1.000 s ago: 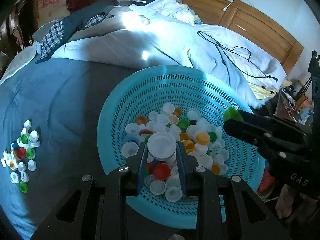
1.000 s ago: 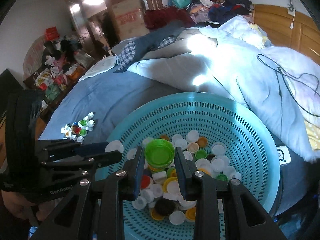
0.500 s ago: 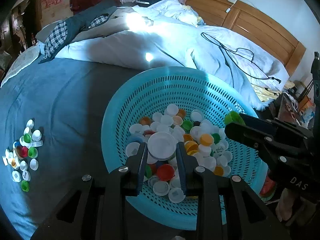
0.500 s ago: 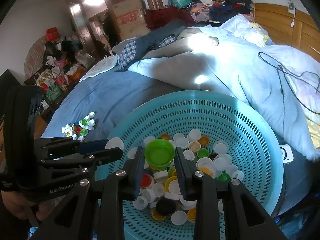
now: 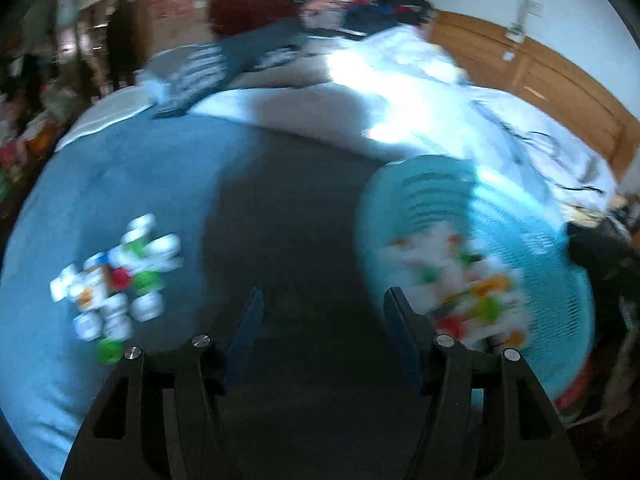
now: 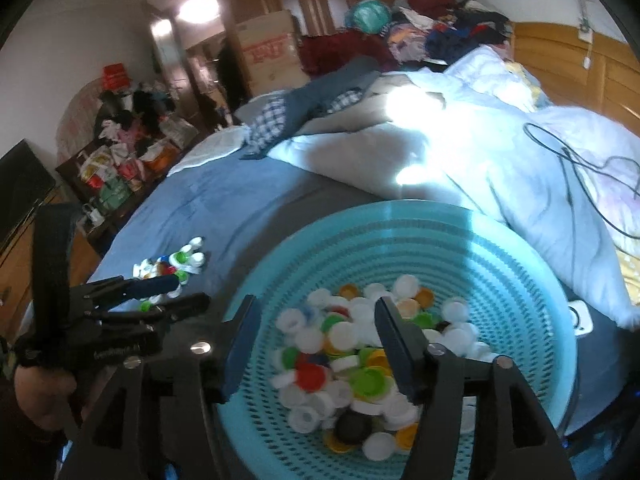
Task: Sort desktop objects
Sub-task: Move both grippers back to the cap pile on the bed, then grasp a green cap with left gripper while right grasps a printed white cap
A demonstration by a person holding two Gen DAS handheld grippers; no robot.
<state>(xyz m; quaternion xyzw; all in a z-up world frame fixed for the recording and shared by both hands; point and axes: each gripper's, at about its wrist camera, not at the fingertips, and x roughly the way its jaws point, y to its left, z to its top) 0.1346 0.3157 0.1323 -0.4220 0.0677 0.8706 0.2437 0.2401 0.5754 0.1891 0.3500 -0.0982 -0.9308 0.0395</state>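
A turquoise perforated basket [image 6: 420, 236] [image 5: 560, 280] on the blue bedsheet holds many bottle caps [image 6: 344, 344], white, green, orange and red. A small pile of caps [image 5: 116, 276] [image 6: 176, 264] lies on the sheet to its left. My left gripper [image 5: 322, 312] is open and empty, over bare sheet between the pile and the basket; its view is blurred. It shows in the right wrist view [image 6: 176, 292]. My right gripper [image 6: 316, 328] is open and empty above the caps in the basket.
A white duvet [image 6: 460, 152] with a black cable [image 6: 580, 168] lies behind the basket. A wooden headboard [image 6: 580, 60] stands at the right. Clothes and a cardboard box [image 6: 272, 52] sit at the back. Clutter [image 6: 128, 152] stands off the bed's left side.
Both grippers opened: the left no longer holds the white cap, the right no longer holds the green cap. The left gripper swung left, off the basket towards the pile.
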